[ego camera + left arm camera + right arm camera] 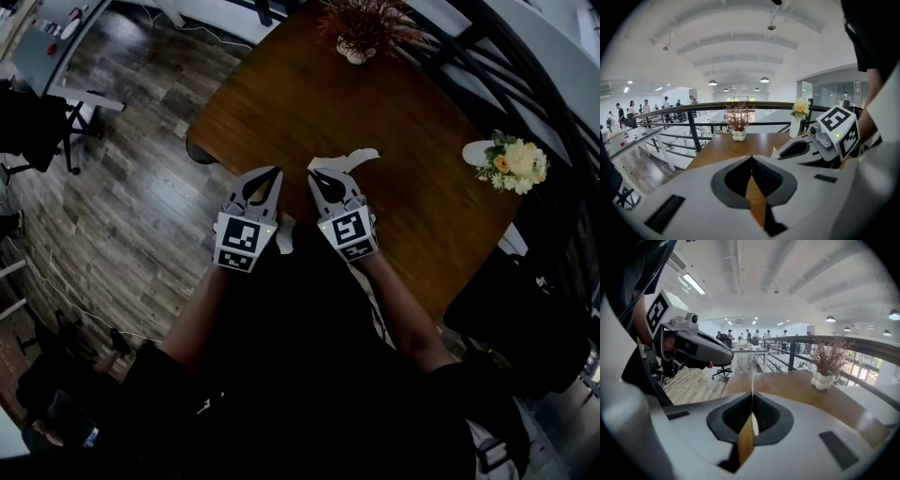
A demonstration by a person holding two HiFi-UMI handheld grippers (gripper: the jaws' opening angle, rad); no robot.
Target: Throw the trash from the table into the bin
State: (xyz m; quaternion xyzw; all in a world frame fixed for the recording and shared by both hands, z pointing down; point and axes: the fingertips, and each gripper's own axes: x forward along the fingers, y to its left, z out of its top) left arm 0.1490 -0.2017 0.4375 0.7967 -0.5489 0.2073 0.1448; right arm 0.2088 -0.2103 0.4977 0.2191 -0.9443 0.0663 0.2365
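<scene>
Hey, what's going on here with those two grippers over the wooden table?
A person holds a gripper in each hand over the wooden table. The right gripper has its jaws shut on a thin white scrap of paper, which sticks out past the tips over the tabletop. The left gripper sits beside it, jaws shut with nothing between them. A dried plant and a vase of flowers stand farther along the table. No bin shows in any view.
</scene>
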